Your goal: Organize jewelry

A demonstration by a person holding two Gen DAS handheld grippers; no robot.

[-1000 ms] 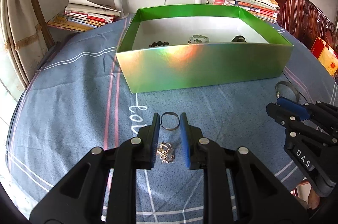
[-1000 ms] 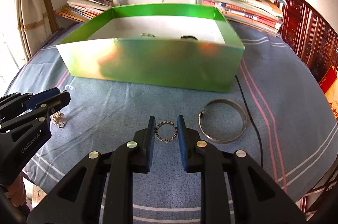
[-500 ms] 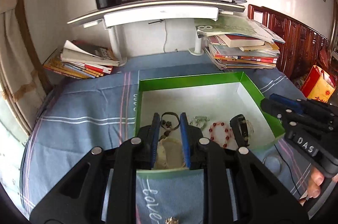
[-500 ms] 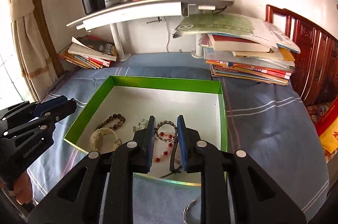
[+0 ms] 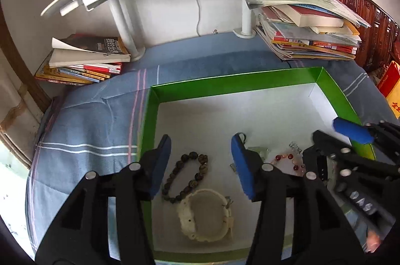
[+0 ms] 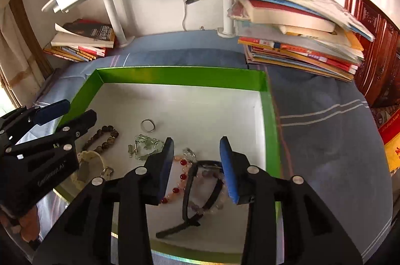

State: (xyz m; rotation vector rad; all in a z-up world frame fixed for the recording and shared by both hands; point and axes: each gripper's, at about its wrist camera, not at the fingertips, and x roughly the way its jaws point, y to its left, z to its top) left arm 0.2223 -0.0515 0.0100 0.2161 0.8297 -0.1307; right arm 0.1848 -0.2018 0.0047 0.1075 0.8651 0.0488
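Bare box floor [image 5: 250, 115] beyond scattered jewelry [image 5: 186, 175].

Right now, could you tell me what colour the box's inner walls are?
Bright green, around a white floor; the box shows best in the right wrist view.

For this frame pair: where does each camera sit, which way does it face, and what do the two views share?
Left wrist: on the left gripper, looking down into the green box; its open fingers frame the brown bead bracelet; right gripper at right.
Right wrist: on the right gripper, looking down over the black band.
Shared: box, bracelet, book stacks.
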